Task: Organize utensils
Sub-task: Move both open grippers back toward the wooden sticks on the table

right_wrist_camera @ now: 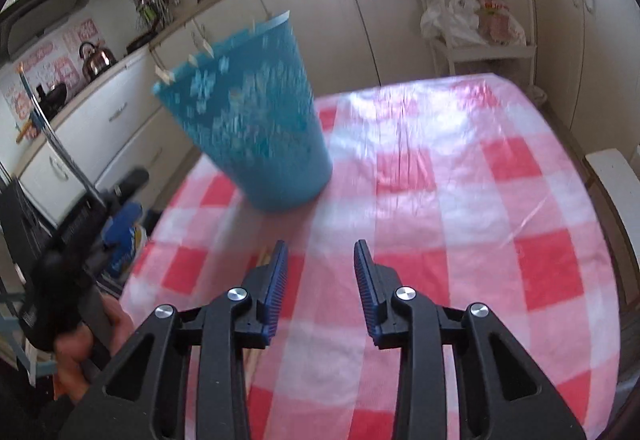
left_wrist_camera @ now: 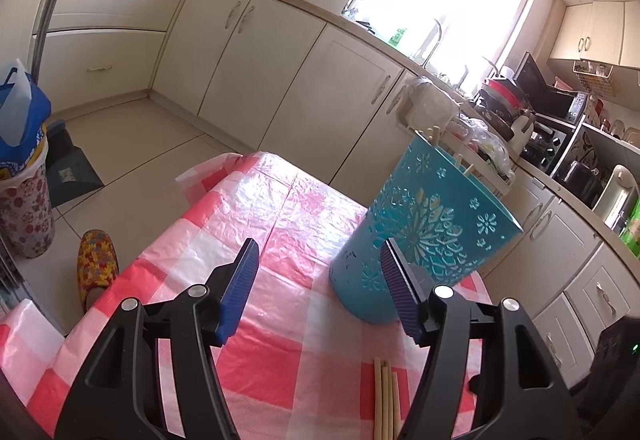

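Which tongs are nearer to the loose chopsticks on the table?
Left. The chopsticks lie just below the left tongs; the right tongs hover slightly to their right.

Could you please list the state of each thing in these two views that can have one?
Teal utensil holder: upright on the checked tablecloth, chopstick ends showing above its rim.
Loose chopsticks: lying flat on the tablecloth, outside the holder, not gripped.
Left hand-held gripper: open, nothing between its pads.
Right hand-held gripper: open, empty.
Lower cabinet doors: closed.
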### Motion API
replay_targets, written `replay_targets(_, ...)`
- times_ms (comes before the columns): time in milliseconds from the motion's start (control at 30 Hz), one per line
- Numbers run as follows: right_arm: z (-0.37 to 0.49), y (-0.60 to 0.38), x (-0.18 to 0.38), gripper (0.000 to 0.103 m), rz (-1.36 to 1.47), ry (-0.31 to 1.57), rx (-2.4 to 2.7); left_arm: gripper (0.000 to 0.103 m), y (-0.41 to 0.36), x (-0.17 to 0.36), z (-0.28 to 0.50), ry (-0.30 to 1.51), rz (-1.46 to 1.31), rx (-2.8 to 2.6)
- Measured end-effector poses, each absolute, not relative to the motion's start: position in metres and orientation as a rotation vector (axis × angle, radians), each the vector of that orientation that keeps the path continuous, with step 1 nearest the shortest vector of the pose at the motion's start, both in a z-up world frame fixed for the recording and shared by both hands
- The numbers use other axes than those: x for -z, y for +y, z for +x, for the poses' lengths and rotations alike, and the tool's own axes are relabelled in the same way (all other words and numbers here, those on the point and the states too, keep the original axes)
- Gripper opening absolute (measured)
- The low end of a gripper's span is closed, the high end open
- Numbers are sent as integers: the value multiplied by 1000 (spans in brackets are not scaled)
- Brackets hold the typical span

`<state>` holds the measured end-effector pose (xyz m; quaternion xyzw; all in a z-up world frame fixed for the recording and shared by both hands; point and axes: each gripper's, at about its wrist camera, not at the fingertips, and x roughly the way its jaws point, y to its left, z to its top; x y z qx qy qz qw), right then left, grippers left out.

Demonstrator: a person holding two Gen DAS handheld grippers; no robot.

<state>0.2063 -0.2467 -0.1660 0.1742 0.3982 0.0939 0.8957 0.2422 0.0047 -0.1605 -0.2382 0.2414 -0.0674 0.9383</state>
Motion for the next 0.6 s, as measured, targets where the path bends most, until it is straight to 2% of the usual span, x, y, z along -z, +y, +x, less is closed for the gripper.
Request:
replay_targets(100,200,-235,181,34,360,868,-212,60,3,157,228,510,-453,153)
replay_targets(600,201,-196,180,34,132,907,-200,69,-15,158,202,641,-316,179)
